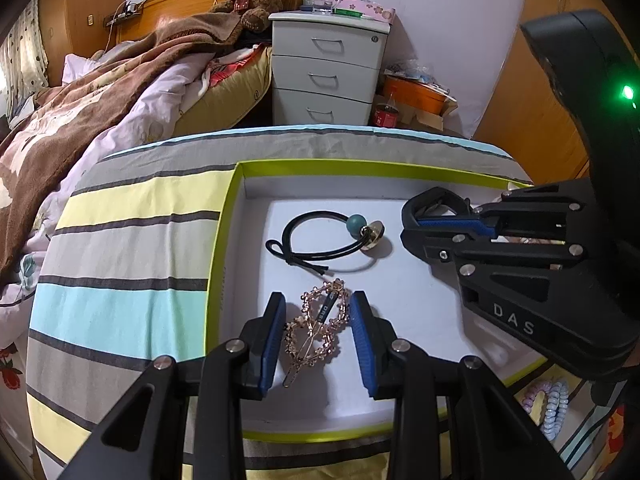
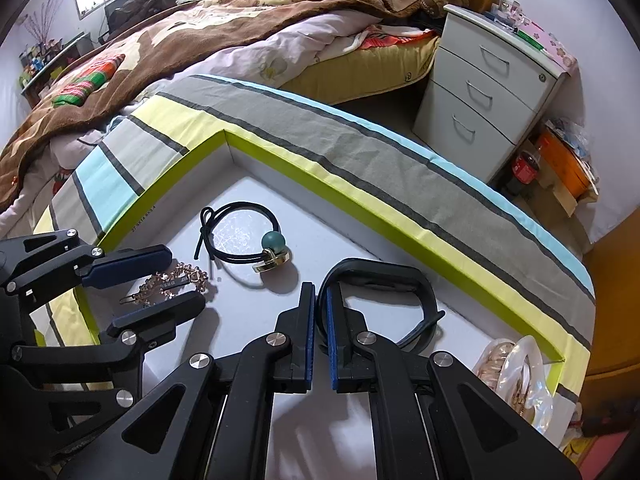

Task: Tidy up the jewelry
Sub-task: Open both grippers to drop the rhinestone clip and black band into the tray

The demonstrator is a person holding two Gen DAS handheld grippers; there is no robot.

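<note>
Hairclip [image 1: 316, 330] sits in the white tray [image 1: 400, 408] between my left gripper's [image 1: 318, 340] wide-open fingers, not pinched. Right gripper [image 2: 319, 332] is clamped on the black band [image 2: 384, 280] beside the bead hair tie [image 2: 244, 236].

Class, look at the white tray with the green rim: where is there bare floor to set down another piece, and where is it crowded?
Bare floor lies along the tray's far wall behind the hair tie, and at the near edge below the gold hair clip. The middle is crowded: left tongs straddle the clip, and right tongs grip a black band.
</note>
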